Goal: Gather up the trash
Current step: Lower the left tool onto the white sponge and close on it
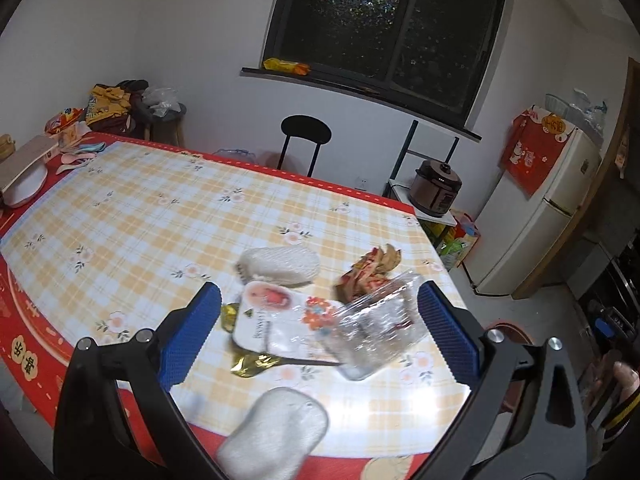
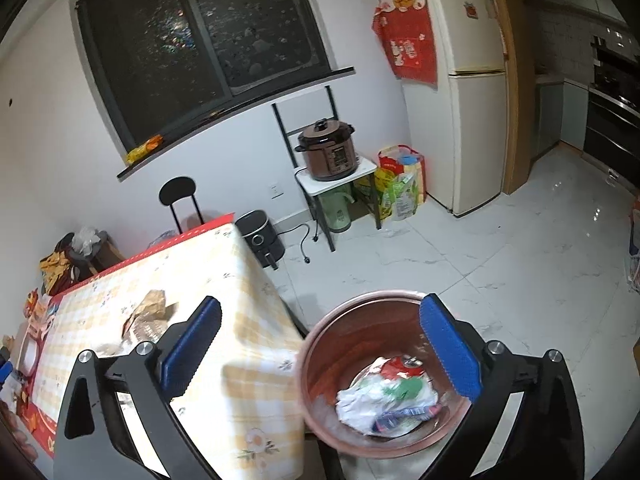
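Right wrist: tool agape over bin

My left gripper stands wide over the table, yet the gap between its pads is crowded: a clear plastic box, a white wrapper and a foam net sleeve lie there. Beyond them the checked cloth is bare far to the left. My right gripper hangs wide above the bin, whose mouth is unobstructed. The table corner stands close on its left; the tiled floor right is free.
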`<action>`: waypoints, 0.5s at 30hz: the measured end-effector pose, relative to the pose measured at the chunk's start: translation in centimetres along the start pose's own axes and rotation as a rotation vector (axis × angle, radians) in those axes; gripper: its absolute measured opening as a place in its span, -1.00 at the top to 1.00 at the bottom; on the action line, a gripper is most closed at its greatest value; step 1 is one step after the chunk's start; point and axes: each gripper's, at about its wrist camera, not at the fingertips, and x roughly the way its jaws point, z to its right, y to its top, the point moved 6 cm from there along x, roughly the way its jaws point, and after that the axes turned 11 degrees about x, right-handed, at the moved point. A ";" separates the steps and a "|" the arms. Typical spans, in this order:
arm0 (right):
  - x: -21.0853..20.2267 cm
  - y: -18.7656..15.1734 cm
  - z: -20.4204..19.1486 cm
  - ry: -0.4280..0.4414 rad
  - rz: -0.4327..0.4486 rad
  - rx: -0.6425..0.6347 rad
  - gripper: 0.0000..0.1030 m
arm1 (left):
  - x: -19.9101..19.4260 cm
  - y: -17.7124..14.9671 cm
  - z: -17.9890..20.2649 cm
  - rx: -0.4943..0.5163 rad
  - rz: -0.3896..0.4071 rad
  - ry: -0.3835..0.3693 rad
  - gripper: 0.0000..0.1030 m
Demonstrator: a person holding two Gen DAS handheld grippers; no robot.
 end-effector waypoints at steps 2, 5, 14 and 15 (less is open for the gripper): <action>0.0 -1.3 -1.5 0.008 -0.016 -0.010 -0.89 | -0.3 -0.6 -1.0 -0.003 -0.005 -0.005 -0.88; 0.1 -3.1 -3.8 0.021 -0.043 -0.026 -0.89 | -0.6 -1.9 -2.8 -0.006 -0.023 -0.018 -0.88; 1.1 -9.7 -12.5 0.078 -0.142 -0.105 -0.89 | 0.9 -8.6 -5.5 0.043 -0.172 -0.091 -0.88; 1.2 -10.6 -13.6 0.080 -0.156 -0.123 -0.89 | 1.3 -9.4 -5.5 0.052 -0.189 -0.102 -0.88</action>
